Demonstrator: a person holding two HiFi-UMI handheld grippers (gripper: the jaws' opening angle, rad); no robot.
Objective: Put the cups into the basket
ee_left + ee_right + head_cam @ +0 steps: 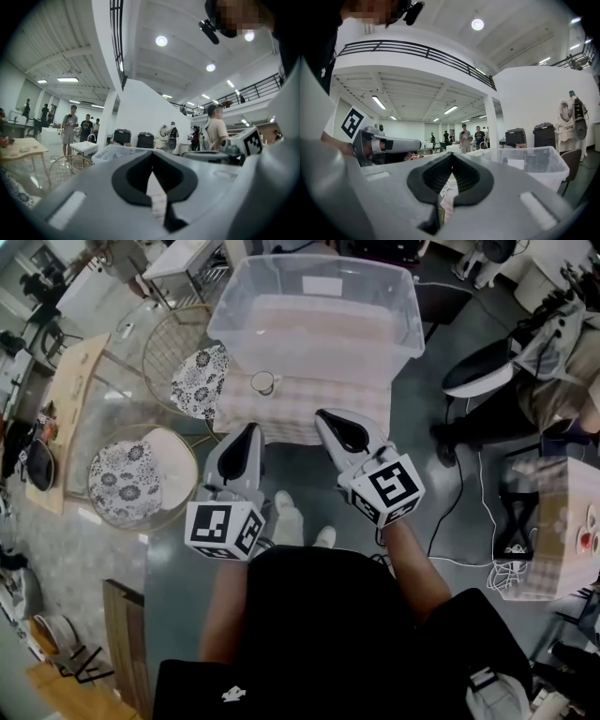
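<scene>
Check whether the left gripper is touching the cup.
Apart. In the head view, bare tablecloth shows between the left gripper and the cup.

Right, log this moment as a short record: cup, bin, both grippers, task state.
cup: one glass cup on the checked tablecloth, outside the bin
bin: clear plastic bin on the same table, just beyond the cup; no cup seen inside
left gripper: left gripper, jaws together, holding nothing, near the table's front edge
right gripper: right gripper, jaws together, holding nothing, beside the left one
task state: cup not yet in the bin
</scene>
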